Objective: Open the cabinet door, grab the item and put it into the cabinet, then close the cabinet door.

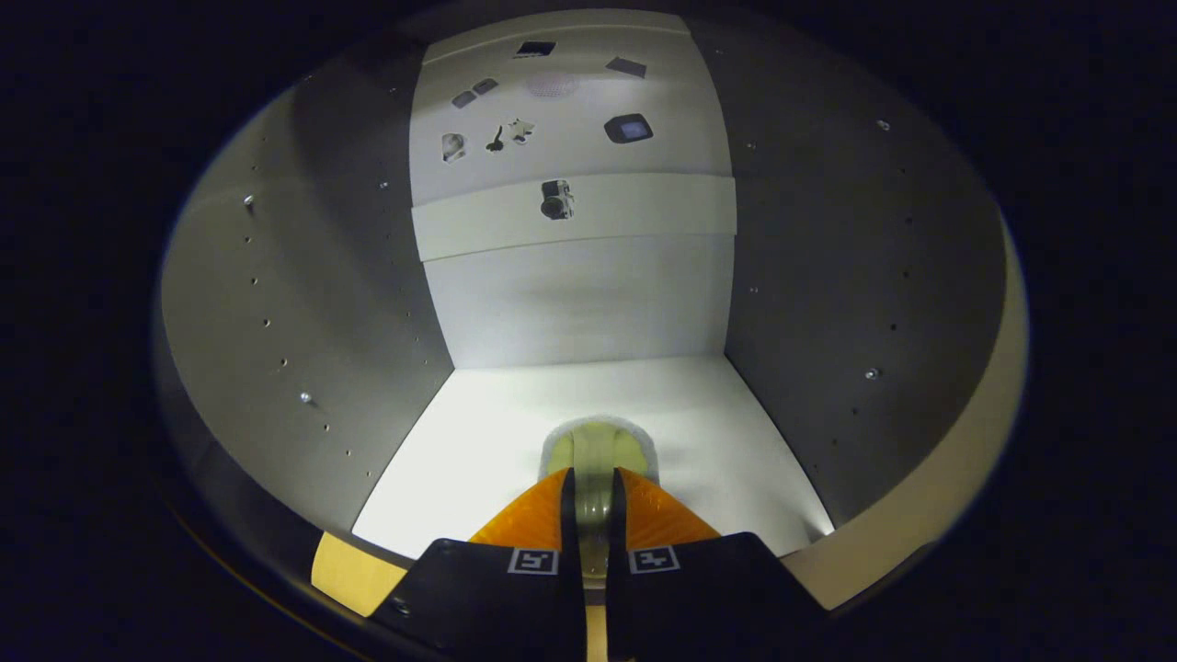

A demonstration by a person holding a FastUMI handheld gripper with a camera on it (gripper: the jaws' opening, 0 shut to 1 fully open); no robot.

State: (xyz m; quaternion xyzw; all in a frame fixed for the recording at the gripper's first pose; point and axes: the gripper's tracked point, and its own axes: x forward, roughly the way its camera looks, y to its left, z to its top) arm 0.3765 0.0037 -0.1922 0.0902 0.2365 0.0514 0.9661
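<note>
Claw (593, 492): its two fingers are pressing together on a pale, yellowish item (598, 450), gripping it from both sides.
Item: sitting just above the cabinet floor (736, 441), well inside, likely so it lands clear of the door.
Cabinet: standing open, walls (303, 303) closing around the claw.
Stage: placing, door not yet closed.
</note>
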